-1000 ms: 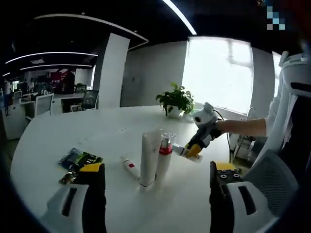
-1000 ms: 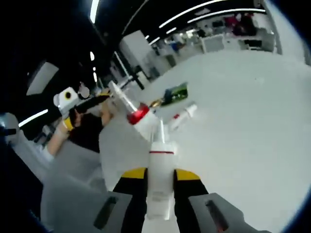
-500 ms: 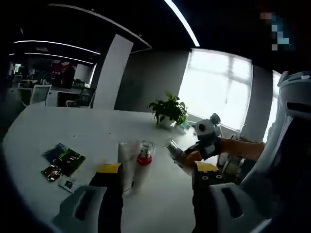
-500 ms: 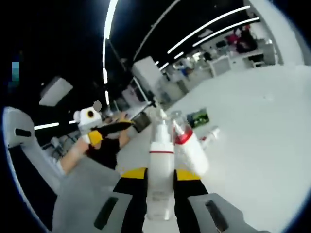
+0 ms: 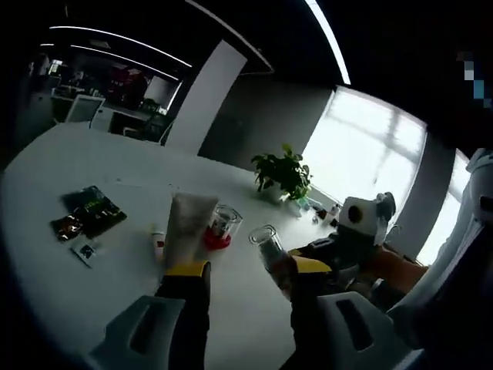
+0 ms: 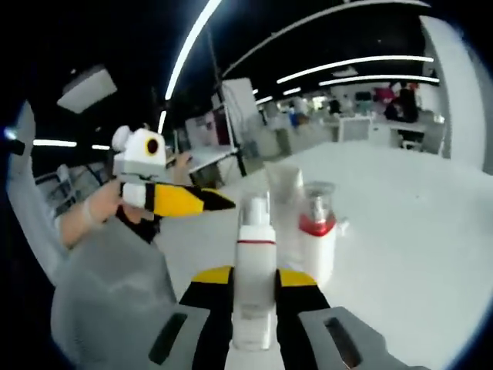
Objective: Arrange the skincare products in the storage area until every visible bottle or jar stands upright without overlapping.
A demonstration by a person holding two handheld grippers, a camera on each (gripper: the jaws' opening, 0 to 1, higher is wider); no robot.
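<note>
The white pump bottle with a thin red band (image 6: 255, 266) is clamped between the yellow-tipped jaws of the right gripper (image 6: 255, 279), which are closed on its body; it points upward in the right gripper view, and in the left gripper view its clear cap (image 5: 266, 239) shows near the right gripper (image 5: 308, 266). Just beside it, on the round white table (image 6: 416, 231), stands upright a white bottle with a red collar and a clear cap (image 6: 317, 239), and behind that one stands a white squeeze tube (image 6: 283, 185). In the left gripper view the same tube (image 5: 187, 231) and the red-collared bottle (image 5: 219, 229) stand close together in the middle part of the table (image 5: 69, 285); I cannot tell if they touch. A small white tube with a red mark (image 5: 158, 245) lies flat just beside the tall tube. Toward the far left edge of the table lie dark green and brown flat sachets (image 5: 86, 214). A green potted plant (image 5: 283, 173) stands at the far edge near the bright window (image 5: 370, 162). The left gripper (image 5: 245, 271) has its jaws spread apart, holding nothing; in the right gripper view it (image 6: 212, 202) hangs in the air, held by a hand (image 6: 96, 206).
</note>
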